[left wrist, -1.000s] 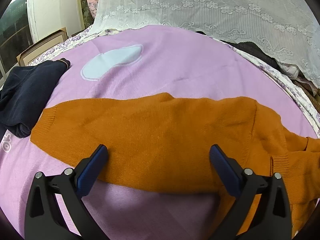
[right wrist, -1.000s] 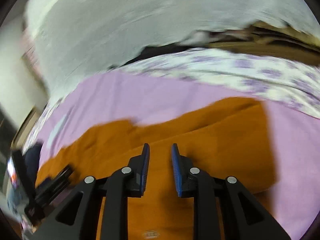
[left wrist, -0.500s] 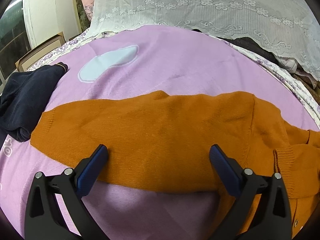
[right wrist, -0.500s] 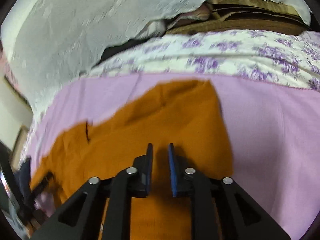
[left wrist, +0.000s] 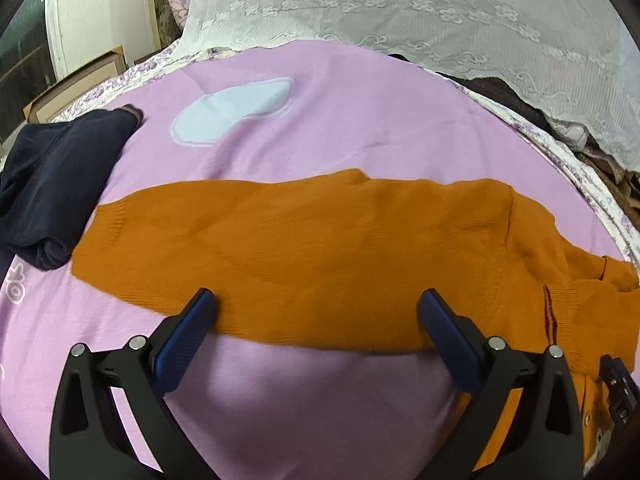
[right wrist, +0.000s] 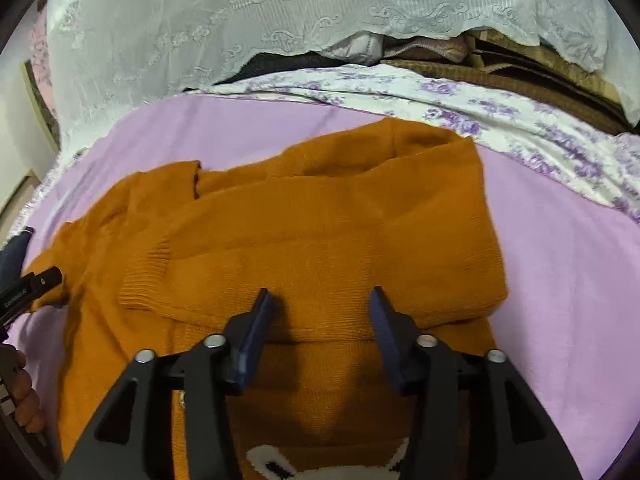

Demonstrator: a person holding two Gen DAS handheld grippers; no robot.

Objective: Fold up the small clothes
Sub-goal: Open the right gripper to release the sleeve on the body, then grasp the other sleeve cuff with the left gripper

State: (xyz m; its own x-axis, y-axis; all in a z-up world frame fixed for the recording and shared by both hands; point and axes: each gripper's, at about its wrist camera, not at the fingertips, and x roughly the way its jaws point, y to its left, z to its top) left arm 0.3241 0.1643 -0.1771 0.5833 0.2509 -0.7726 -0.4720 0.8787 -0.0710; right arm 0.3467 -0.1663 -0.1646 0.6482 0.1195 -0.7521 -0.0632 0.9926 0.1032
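An orange knit sweater [left wrist: 320,248] lies on a pink blanket [left wrist: 360,120]. In the left wrist view its sleeve stretches across from left to right. My left gripper [left wrist: 316,308] is open and empty, with its fingertips at the sleeve's near edge. In the right wrist view the sweater [right wrist: 300,220] shows a folded-over sleeve with a ribbed cuff [right wrist: 146,276] and a white animal design at the bottom. My right gripper [right wrist: 320,312] is open and empty just above the sweater's body.
A dark navy garment [left wrist: 52,188] lies at the left on the blanket. A light blue patch [left wrist: 232,110] is on the blanket further back. White lace fabric [left wrist: 400,12] and a floral sheet [right wrist: 500,120] border the far side, with piled items [right wrist: 480,60] behind.
My right gripper has opened and let go of the sleeve, which now lies folded across the sweater. The left gripper has stayed open and nearly still.
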